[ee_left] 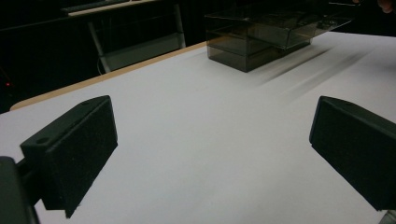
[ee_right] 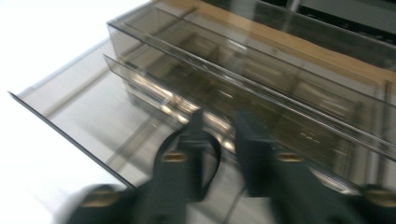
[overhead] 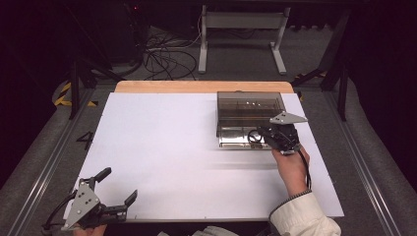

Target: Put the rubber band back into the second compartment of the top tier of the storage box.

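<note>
Forearm in a pale sleeve (overhead: 305,216) came up from the near right edge of the white surface (overhead: 162,147), wrist straight, the hand wrapped round the back of the right hand-held gripper (overhead: 269,140) so that it pointed away from the person and slightly down. Its grey plate rode on top. Its 2 jaws stood a little apart over the pulled-out drawer (ee_right: 74,112) of the smoky clear plastic drawer box (overhead: 251,105), and I could see nothing pinched between them. In the right gripper view the jaws were blurred, their tips near the box's front.

The box sat at the far right of the surface, just short of the wooden edge (overhead: 196,86), its lowest drawer drawn out toward the person.

The left hand-held gripper (overhead: 118,186) lay low at the near left corner, well apart from the box, angled toward the middle of the surface. Its 2 padded jaws were spread wide with only bare surface between them, as the left gripper view showed.
</note>
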`<state>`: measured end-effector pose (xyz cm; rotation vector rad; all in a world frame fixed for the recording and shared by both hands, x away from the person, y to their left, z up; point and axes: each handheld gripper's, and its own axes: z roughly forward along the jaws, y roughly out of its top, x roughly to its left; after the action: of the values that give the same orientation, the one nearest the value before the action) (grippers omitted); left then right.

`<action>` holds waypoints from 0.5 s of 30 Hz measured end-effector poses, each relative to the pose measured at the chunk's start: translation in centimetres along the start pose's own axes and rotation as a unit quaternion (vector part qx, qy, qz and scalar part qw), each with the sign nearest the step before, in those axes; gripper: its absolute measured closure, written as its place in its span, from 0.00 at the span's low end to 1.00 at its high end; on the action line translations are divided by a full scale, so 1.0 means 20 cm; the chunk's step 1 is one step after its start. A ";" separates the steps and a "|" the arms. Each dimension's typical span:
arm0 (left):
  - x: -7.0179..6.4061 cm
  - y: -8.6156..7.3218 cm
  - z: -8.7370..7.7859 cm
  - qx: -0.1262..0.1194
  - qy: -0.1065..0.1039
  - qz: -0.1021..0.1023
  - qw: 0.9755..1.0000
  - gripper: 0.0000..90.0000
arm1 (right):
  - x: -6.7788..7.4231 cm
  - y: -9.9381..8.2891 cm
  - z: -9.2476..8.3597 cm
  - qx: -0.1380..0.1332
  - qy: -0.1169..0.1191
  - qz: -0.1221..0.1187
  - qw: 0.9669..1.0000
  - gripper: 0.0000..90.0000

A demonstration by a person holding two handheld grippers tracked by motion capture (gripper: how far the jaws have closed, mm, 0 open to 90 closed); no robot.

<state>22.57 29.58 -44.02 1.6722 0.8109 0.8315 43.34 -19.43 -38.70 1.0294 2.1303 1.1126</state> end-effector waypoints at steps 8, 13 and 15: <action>0.00 0.00 0.00 0.000 0.000 0.003 1.000 0.02 | 0.01 0.01 -0.02 -0.023 -0.006 -0.014 1.000 0.63; 0.00 0.00 0.00 0.000 0.001 0.003 1.000 0.02 | 0.03 0.02 -0.04 -0.027 -0.004 -0.024 0.999 0.62; 0.00 0.00 0.00 0.000 0.000 0.003 1.000 0.02 | 0.03 0.02 -0.05 -0.030 -0.003 -0.027 0.999 0.61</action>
<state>22.55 29.57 -43.98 1.6763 0.8061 0.8361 42.46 -19.12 -37.93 0.9412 2.0941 1.1387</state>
